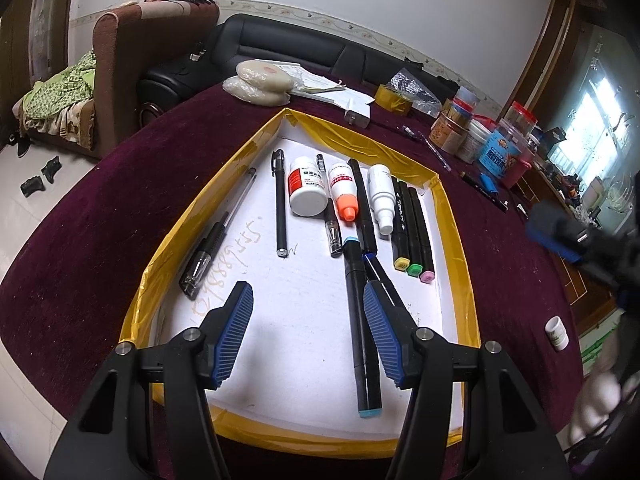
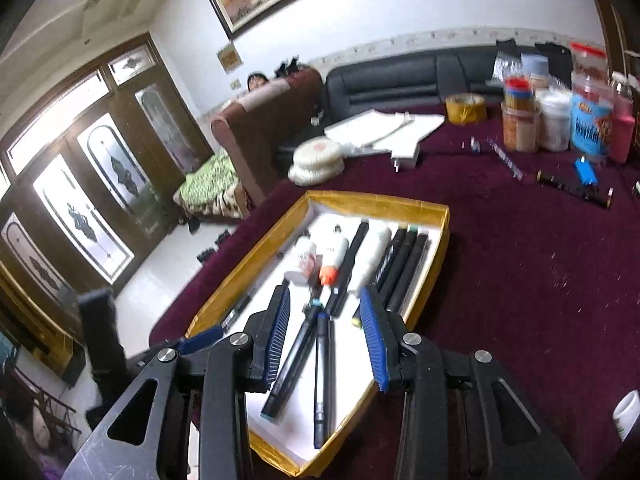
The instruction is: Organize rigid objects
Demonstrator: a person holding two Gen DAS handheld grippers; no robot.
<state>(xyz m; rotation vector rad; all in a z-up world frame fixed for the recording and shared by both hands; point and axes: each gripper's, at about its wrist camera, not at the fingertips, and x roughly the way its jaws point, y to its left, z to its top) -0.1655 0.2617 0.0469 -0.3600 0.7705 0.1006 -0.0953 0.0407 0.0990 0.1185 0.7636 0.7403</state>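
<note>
- A blue-capped black marker (image 1: 362, 332) lies flat in the yellow-rimmed tray (image 1: 452, 216), long axis running near-to-far, a dark blue pen (image 2: 322, 380) beside it.
- Left claw (image 1: 308, 336) hovers above, jaws apart, empty.
- Right claw (image 2: 326, 336) likewise stands parted, gripping nothing.
- The tray sits on the maroon counter (image 1: 92, 240).

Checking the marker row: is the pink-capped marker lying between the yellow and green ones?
No, the pink-capped marker lies at the row's outer end, beside the green one.
</note>
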